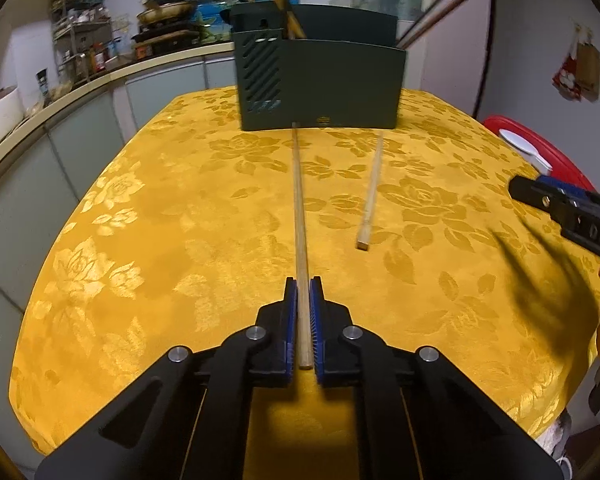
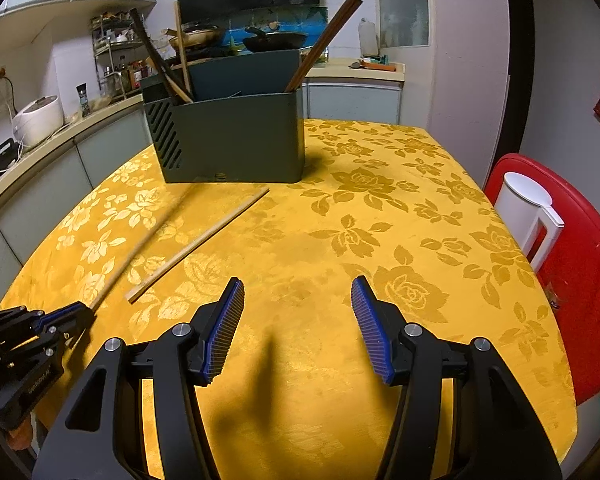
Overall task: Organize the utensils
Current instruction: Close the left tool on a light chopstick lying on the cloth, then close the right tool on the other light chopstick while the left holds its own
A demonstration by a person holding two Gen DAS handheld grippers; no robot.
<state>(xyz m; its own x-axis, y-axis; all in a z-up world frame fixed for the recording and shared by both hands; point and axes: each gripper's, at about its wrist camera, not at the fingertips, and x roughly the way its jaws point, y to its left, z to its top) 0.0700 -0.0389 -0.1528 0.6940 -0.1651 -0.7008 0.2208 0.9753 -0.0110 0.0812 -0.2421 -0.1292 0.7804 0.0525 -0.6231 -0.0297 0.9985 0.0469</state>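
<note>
My left gripper (image 1: 303, 280) is shut on a light wooden chopstick (image 1: 299, 208) that points forward toward the dark green utensil holder (image 1: 320, 80). A second light chopstick (image 1: 371, 192) lies on the yellow tablecloth to its right. The holder holds several dark and light chopsticks. In the right wrist view my right gripper (image 2: 298, 288) is open and empty above the cloth. The holder (image 2: 232, 136) stands ahead of it, the loose chopstick (image 2: 200, 244) lies to its left, and the left gripper (image 2: 76, 312) holds the blurred chopstick (image 2: 140, 244) at far left.
A round table with a yellow floral cloth (image 2: 340, 240). A red chair with a white container (image 2: 528, 216) stands at the right. A kitchen counter (image 2: 52, 136) with a rice cooker, jars and pans runs along the left and back.
</note>
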